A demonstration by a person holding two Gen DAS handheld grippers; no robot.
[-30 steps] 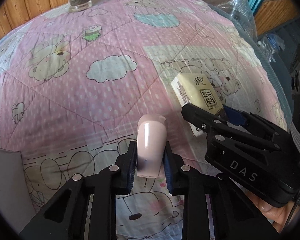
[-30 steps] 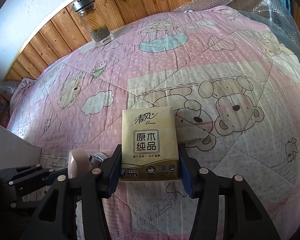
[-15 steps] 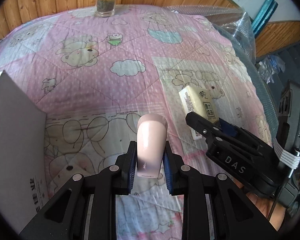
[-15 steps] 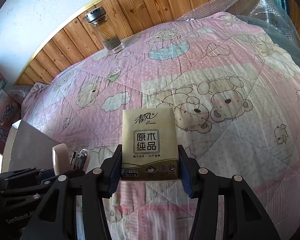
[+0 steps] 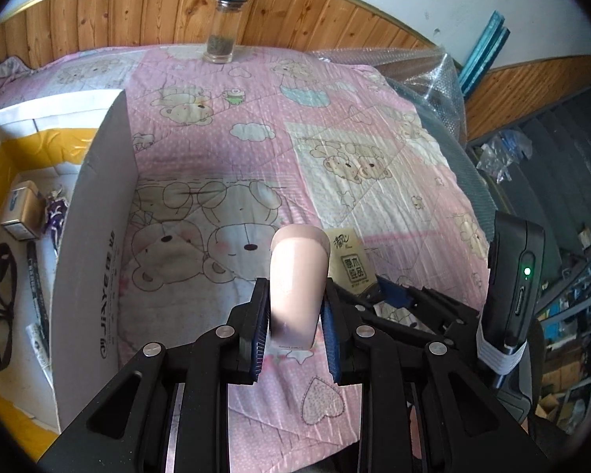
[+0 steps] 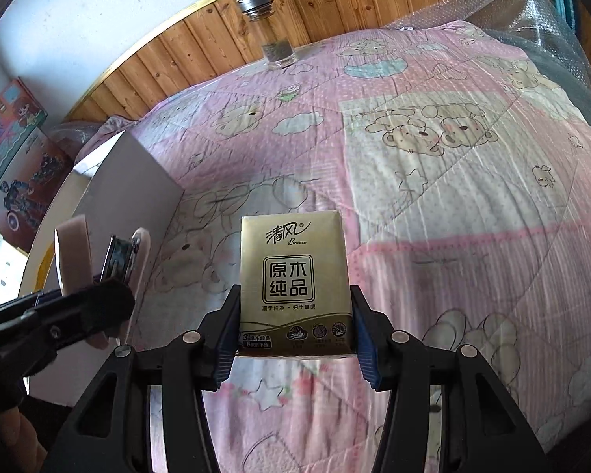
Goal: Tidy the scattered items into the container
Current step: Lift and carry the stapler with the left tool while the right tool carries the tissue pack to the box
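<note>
My left gripper (image 5: 295, 307) is shut on a pale pink stapler (image 5: 299, 276), held upright above the pink cartoon quilt (image 5: 256, 149). In the right wrist view the same stapler (image 6: 98, 252) shows its metal inside at the lower left, just right of the box wall. My right gripper (image 6: 295, 315) is shut on a gold tissue pack (image 6: 295, 283), its printed face toward the camera. The tissue pack (image 5: 352, 264) sits close to the right of the stapler. A white cardboard box (image 5: 94, 236) with yellow lining stands at the left; it is also in the right wrist view (image 6: 130, 181).
Inside the box lie black glasses (image 5: 2, 303), a pen (image 5: 35, 283) and a small gold packet (image 5: 21, 211). A glass jar (image 5: 224, 23) with a metal lid stands at the quilt's far edge by the wood panelling. Bubble wrap (image 5: 425, 75) covers the right side.
Both grippers have risen and moved left with their loads. The box has come into view at the left, and its inside now shows. Both grips are unchanged.
</note>
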